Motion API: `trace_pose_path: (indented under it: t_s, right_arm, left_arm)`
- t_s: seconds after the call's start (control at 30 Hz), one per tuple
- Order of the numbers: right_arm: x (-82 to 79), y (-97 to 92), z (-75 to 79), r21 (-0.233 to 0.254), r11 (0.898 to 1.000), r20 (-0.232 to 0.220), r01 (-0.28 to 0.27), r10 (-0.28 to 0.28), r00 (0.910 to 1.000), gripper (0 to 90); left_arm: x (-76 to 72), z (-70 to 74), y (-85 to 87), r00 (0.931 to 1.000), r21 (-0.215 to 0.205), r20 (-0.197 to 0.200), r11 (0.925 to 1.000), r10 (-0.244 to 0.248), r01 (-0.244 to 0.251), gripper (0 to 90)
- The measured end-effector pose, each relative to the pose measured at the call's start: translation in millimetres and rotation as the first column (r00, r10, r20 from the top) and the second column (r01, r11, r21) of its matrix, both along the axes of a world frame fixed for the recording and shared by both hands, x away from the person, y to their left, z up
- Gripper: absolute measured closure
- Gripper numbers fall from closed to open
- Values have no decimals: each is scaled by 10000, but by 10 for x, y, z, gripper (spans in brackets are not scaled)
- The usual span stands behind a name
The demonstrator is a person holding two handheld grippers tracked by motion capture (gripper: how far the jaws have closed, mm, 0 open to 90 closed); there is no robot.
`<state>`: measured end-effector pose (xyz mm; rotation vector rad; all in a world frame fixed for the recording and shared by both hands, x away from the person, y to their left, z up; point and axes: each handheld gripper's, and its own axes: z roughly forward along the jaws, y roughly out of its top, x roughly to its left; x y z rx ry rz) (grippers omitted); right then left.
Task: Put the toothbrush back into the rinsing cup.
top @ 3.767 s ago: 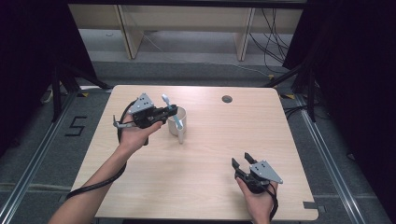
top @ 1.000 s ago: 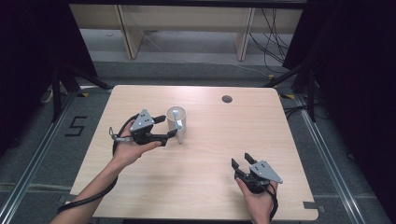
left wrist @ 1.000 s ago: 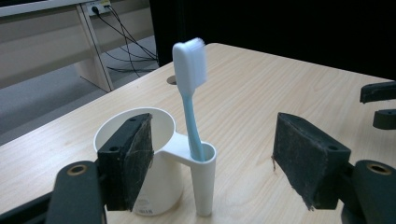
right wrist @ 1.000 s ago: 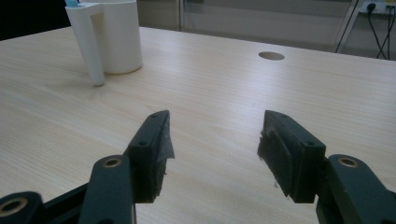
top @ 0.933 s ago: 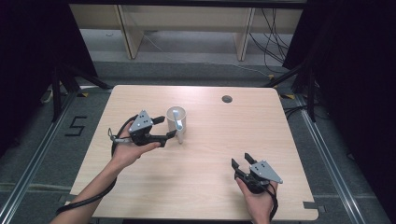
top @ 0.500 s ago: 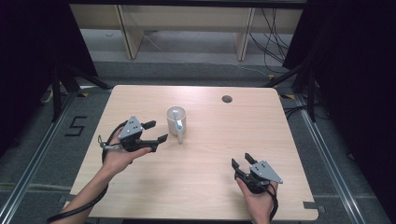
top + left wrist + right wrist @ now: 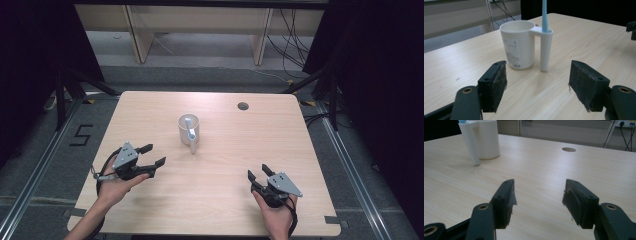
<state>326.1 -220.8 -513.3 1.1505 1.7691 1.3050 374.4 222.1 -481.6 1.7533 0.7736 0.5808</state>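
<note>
Hovering low over the worktop's (image 7: 220, 210) near-left part, left hand-held gripper (image 7: 153, 155) released, jaws spread wide with bare wood between them, nothing gripped. Aimed along those jaws at the white plastic mug with a hollow tube-shaped handle (image 7: 520, 44), standing upright toward the middle of the worktop, somewhat nearer the far edge. Apart from the mug, a clear stretch of wood between the pads (image 7: 499, 83) and its base. Slim light-blue stick, likely a toothbrush handle (image 7: 544, 15), standing upright in the tube handle, its top cut off by the left gripper view's upper edge. Handle turned toward the near edge in the high view (image 7: 192, 142).

Right hand-held gripper (image 7: 258, 173) likewise released, jaws parted and empty, held above the near-right part of the worktop, well apart from the mug (image 7: 484, 138), seen far off at the upper left of the right gripper view. Small round cable hole (image 7: 243, 106) near the far edge, right of the mug.

Judged step: mug set upright and let go, both hands parked clear. Judged next move, if any remains: closing back in on the mug body or the blue stick, calling for a level approach, jaws straddling the wall or the stick, gentle squeeze to avoid tipping the light cup.
</note>
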Motion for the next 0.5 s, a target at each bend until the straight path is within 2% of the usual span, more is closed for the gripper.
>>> trace_pose_path:
  t_s: [0.03, 0.13, 0.23, 0.27, 0.3, 0.33, 0.37, 0.4, 0.43, 0.5]
  right_arm:
    - [0, -7, 2, -111, 9999, 47, 35, -35, 10000, 427]
    - [2, -6, -4, 50, 9999, -76, -106, 106, 9999, 426]
    - [0, -7, -6, 48, 9999, -80, -93, 94, 9999, 425]
    - [2, -11, -5, -27, 9999, -50, -120, 120, 9999, 425]
    - [1, -10, -5, -31, 9999, -49, -119, 119, 9999, 426]
    - [-5, -6, -6, -1, 10000, -35, -78, 78, 10000, 427]
    - [-13, -5, 4, -170, 9998, 110, 57, -55, 9999, 427]
    - [-6, 2, 3, -75, 9999, 229, -120, 122, 9997, 426]
    - [-6, 10, 6, 10, 10000, 248, -90, 90, 9997, 423]
    - [-22, 14, 20, -17, 10000, 65, -75, 75, 10000, 419]
  left_arm:
    - [-23, -30, 23, 10000, -36, -7, 10000, 61, -61, 297]
    - [-123, -171, 124, 9996, -406, -20, 9988, 279, -280, 299]
    - [-206, -294, 186, 9992, -817, 194, 9961, 360, -343, 299]
    - [-230, -307, 207, 9987, -782, 157, 9958, 485, -471, 298]
    - [-243, -329, 225, 9982, -992, 244, 9937, 555, -529, 297]
    - [-265, -334, 249, 9974, -993, 183, 9927, 700, -678, 296]
    - [-273, -350, 262, 9963, -1175, 286, 9900, 815, -777, 290]
    - [-292, -341, 281, 9952, -1063, 250, 9902, 942, -911, 283]
    - [-287, -351, 282, 9948, -1264, 366, 9879, 950, -897, 279]
    - [-311, -352, 306, 9932, -1175, 307, 9872, 1121, -1077, 276]
